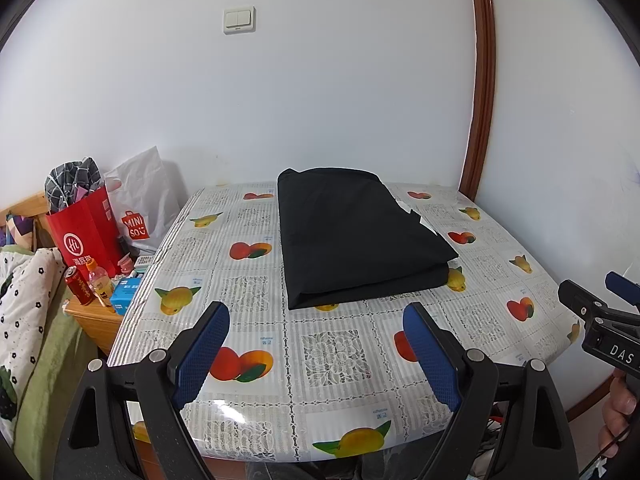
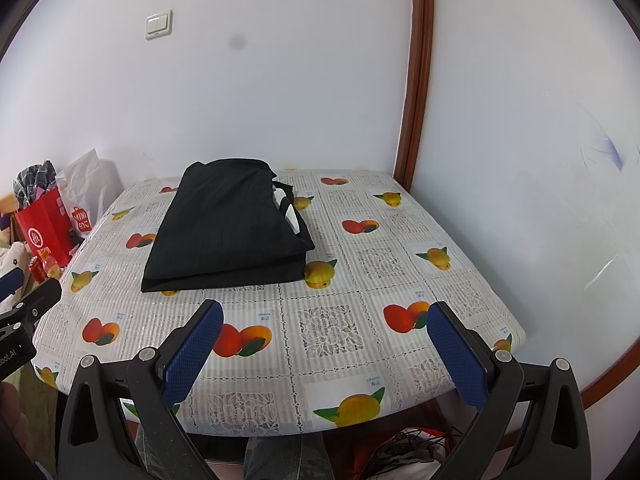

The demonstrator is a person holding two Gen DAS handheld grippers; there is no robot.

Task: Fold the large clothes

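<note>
One folded black garment (image 1: pixel 360 236) on table (image 1: pixel 340 360), two gaping tongs (image 1: pixel 316 344) (image 2: pixel 324 344) apart.

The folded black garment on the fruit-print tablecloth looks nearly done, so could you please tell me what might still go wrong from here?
1. The folded black garment shows white fabric poking out on its right edge; lifting it could spill the fold.
2. The glossy fruit-print tablecloth looks slick, so the stack may slide if pushed.
3. The open left gripper and right gripper are empty, so nothing steadies it.
</note>
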